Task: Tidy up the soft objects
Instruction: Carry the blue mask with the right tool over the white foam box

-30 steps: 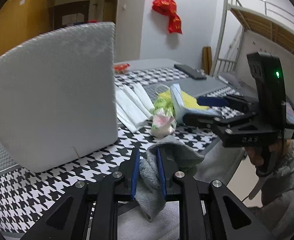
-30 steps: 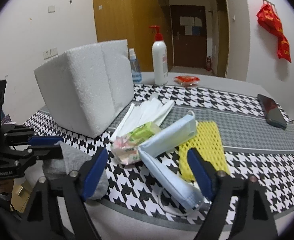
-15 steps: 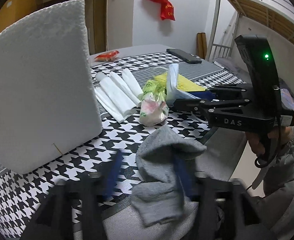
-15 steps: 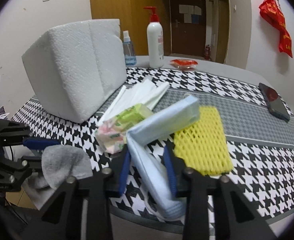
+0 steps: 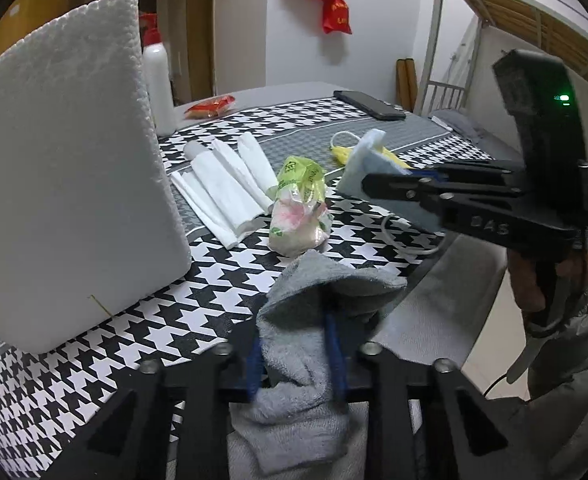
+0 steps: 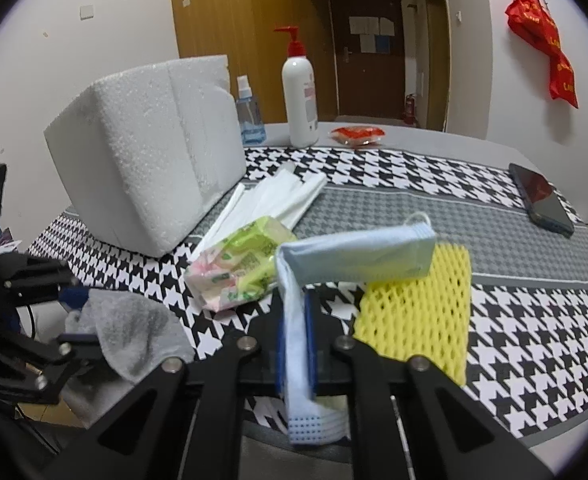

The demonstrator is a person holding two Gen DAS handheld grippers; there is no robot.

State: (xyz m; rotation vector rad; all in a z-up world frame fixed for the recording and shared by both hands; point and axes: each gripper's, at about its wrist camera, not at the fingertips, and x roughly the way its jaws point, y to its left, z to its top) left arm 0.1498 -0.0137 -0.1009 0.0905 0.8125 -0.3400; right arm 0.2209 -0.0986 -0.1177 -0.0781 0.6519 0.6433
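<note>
Pinching a grey sock between its blue pads, the left gripper is closing its jaws on it at the near edge of the table. The sock bunches up above the pads and hangs down below them. The right gripper is squeezed tight on a light blue face mask, which folds over and sticks out above a yellow foam net. A green and pink tissue pack lies beside the mask. Close behind it lie white folded tissues and a big white foam box.
</note>
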